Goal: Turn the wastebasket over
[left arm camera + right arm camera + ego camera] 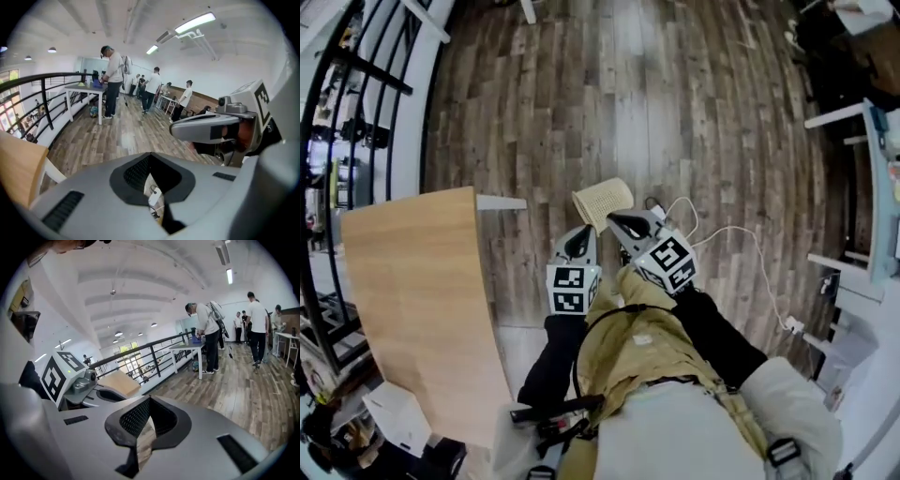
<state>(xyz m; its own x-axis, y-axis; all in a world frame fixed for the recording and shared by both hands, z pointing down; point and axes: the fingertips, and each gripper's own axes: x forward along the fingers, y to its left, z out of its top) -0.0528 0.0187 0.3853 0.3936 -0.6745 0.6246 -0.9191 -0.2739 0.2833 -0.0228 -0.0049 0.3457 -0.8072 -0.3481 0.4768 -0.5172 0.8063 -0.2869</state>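
Two grippers are held side by side, nearest the person: the left gripper and the right gripper, each with its jaws pressed together on nothing. Just beyond their tips one cream wastebasket rests on the plank floor, held by neither; one white cable trails to its right

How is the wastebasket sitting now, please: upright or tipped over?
Tipped, apparently: from above, the wastebasket shows its perforated side wall and no open mouth facing up.
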